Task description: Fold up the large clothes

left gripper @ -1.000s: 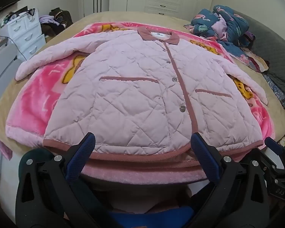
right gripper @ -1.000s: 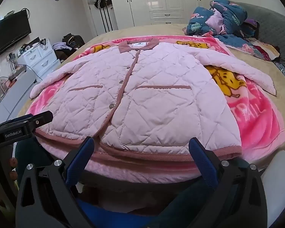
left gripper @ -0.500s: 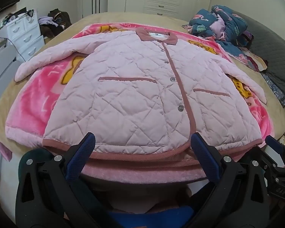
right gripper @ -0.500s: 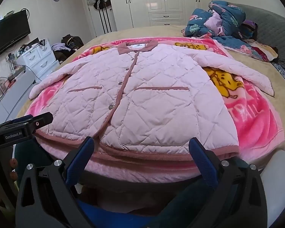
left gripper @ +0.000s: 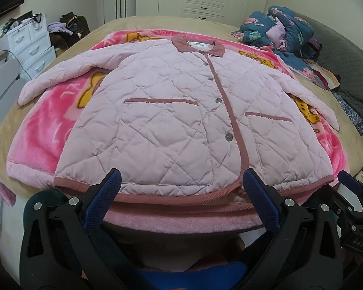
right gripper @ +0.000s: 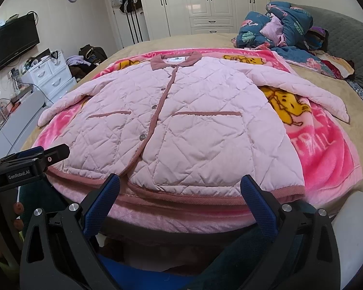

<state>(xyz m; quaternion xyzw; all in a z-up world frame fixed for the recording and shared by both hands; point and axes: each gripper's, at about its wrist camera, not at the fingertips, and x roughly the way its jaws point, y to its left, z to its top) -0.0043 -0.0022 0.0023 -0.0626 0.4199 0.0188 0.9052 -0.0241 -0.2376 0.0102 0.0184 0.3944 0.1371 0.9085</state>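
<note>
The pale pink quilted jacket with dusty-rose trim (left gripper: pixel 171 120) lies flat, buttoned, sleeves spread, on a bright pink cartoon fleece blanket (right gripper: pixel 326 149) on the bed. Left claw (left gripper: pixel 181 193) and right claw (right gripper: pixel 180 194) both gape empty near the hem. Puffy quilting could slip out, or they'd pinch blanket too.

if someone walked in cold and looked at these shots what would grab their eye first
First, the pale pink quilted jacket spread flat and buttoned, sleeves out, across a hot-pink cartoon blanket on the bed. Next, the left gripper and right gripper at its hem, jaws open and empty. Behind, a heap of dark floral bedding sits at the far right.
</note>
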